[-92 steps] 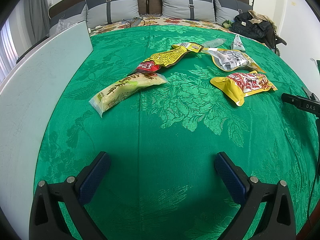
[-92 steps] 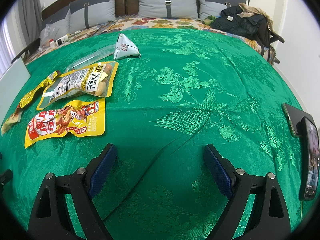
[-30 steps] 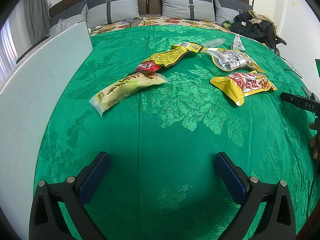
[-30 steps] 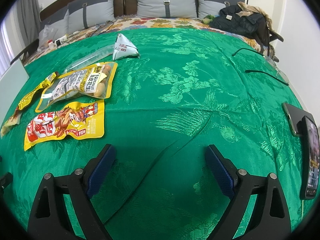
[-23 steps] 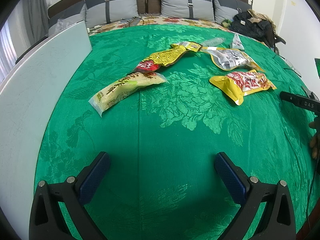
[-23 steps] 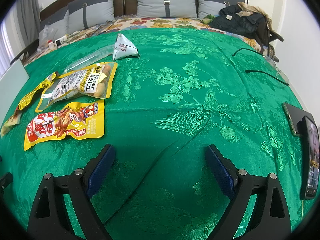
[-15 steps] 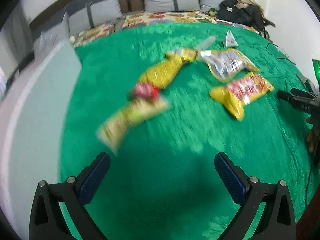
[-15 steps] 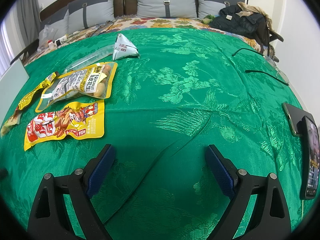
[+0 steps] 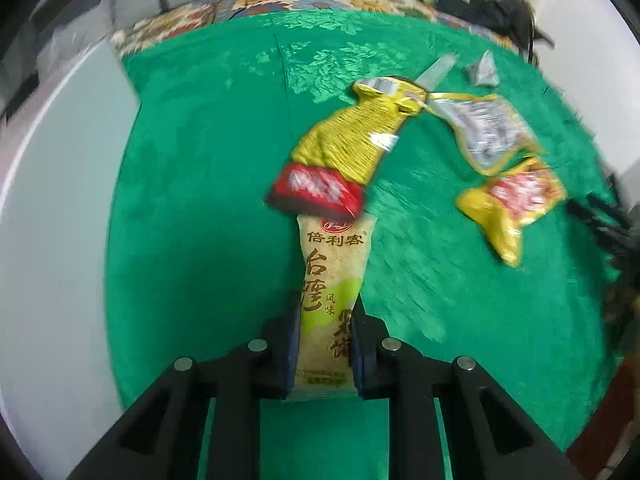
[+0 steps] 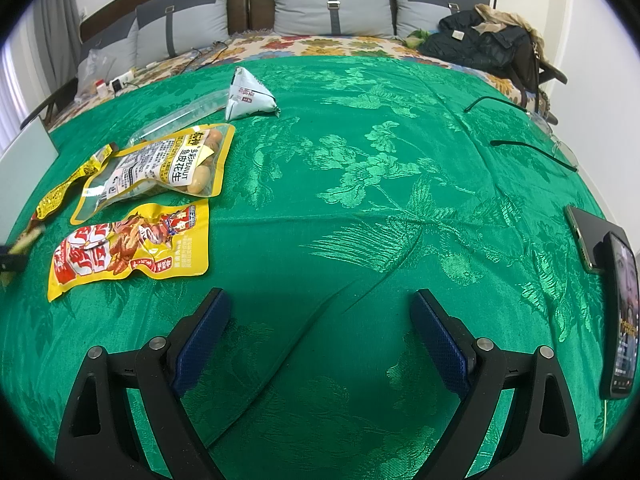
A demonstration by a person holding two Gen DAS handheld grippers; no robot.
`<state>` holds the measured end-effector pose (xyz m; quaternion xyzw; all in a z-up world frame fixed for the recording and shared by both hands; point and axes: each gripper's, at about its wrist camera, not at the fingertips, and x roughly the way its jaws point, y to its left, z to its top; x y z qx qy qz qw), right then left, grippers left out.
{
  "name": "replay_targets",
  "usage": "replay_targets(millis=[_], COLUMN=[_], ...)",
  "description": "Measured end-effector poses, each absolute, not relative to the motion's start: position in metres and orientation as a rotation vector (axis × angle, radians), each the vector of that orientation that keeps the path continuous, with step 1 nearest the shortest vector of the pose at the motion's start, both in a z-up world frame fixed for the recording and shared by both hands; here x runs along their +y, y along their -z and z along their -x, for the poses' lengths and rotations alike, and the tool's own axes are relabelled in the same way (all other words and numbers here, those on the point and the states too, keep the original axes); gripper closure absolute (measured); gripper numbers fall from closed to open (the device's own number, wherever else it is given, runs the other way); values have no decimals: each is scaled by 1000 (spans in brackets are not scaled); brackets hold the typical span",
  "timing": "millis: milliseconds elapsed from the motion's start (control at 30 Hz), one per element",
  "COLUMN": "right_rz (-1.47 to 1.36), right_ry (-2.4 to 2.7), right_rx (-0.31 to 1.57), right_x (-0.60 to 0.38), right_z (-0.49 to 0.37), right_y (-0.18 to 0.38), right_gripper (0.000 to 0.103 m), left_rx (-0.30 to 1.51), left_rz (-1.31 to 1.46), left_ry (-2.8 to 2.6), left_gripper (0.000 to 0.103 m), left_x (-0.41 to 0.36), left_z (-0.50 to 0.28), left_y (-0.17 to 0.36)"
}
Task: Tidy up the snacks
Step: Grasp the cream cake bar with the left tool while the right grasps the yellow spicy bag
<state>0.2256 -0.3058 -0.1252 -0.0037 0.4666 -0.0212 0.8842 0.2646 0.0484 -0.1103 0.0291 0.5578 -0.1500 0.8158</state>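
Observation:
In the left wrist view a long pale yellow snack packet (image 9: 332,280) lies lengthwise between the jaws of my left gripper (image 9: 326,308). The jaws are closing and the pads press its two sides. Its far end touches a yellow packet with a red end (image 9: 344,152). To the right lie a peanut bag (image 9: 488,132) and a yellow and red pouch (image 9: 516,200). In the right wrist view my right gripper (image 10: 320,312) stands open over bare green bedspread (image 10: 360,200). The pouch (image 10: 128,244), peanut bag (image 10: 160,168) and a triangular packet (image 10: 248,94) lie to its left.
A white board (image 9: 52,240) runs along the left edge of the bed. Glasses (image 10: 540,132) and two phones (image 10: 618,320) lie at the right edge. A dark coat (image 10: 480,40) and grey pillows (image 10: 332,4) sit at the head.
My left gripper has moved forward to the long pale packet and gone from wide open to closed on its sides. The right gripper has not moved.

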Motion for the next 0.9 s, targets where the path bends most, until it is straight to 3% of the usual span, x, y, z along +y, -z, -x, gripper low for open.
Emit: replay_targets(millis=[167,233,300,333,367,467,567,667,700,767,900], right_rz=[7,7,7,7,7,7,12,-29,-90,-112,-250], right_ry=[44,44,44,44,44,44,35,-7,-58,-115,-195], right_rx=[971,971,971,971,971,971,975,1059,1036,972,1101], right_x=[-306,-306,-306,-306,-306,-305,-306,-305,-304,-293,-277], right_z=[-226,-226,-226,-226,-226,-225,-225,-231,-230,-238,-287], right_y=[125,125,125,126,125,126,126,116,106,85,89], right_gripper=[9,9,9,9,9,9,9,12,13,12,13], left_rx=[1178,1142,1110,1100,1087,1017,1009,1004,1002,1006,1024], left_rz=[72,98,95,70,25,-110,-76,-59,-57,-43,33], left_ry=[277,251,258,247,220,185,171,164,167,172,177], left_gripper=[81,74,44,37,31,28,31,57,69,82,83], left_x=[46,45,42,39,35,26,36,42,43,46,60], left_z=[-203,-189,-183,-184,-186,-187,-185,-181,-179,-176,-165], left_y=[112,115,115,116,119,126,126,124,123,123,121])
